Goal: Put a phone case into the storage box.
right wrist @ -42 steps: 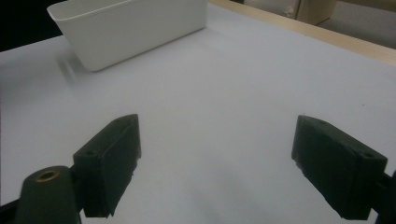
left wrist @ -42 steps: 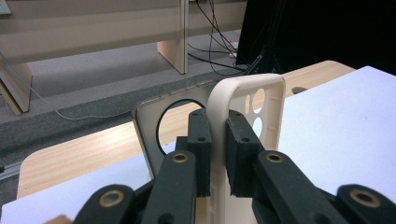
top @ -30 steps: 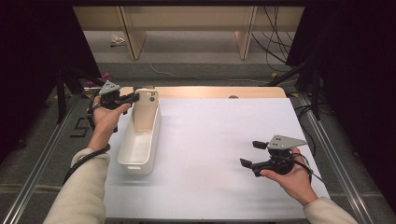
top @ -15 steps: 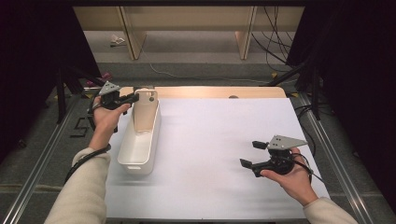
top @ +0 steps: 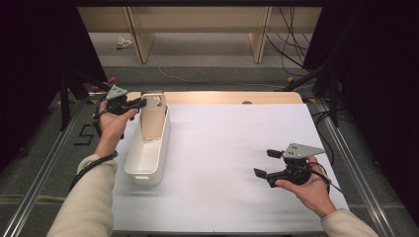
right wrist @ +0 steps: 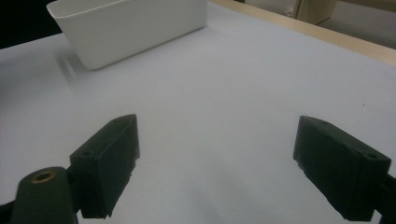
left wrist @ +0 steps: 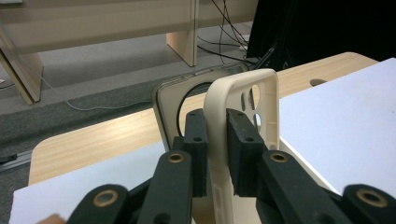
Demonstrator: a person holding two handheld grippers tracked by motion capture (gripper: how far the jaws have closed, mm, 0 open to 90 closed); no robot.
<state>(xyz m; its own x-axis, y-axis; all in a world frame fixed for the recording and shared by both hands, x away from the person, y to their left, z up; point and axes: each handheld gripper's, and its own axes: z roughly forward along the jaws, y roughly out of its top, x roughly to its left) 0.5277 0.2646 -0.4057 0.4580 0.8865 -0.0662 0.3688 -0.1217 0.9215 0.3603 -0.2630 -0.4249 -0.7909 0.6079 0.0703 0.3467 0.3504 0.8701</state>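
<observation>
The left gripper (left wrist: 215, 140) is clamped on the side wall of a cream phone case (left wrist: 243, 107), held upright over the far end of the white bin (top: 147, 148); the case's lower part is hidden behind the jaws and the bin. The jaws have just eased very slightly. The right gripper (right wrist: 215, 163), well apart, hovers with jaws wide apart over the white tabletop (top: 237, 148).

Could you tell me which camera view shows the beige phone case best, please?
The left gripper view: the phone case stands close up, its edge clamped by the left hand-held gripper, camera cutouts visible. The high view shows it small, upright in the white bin.
</observation>
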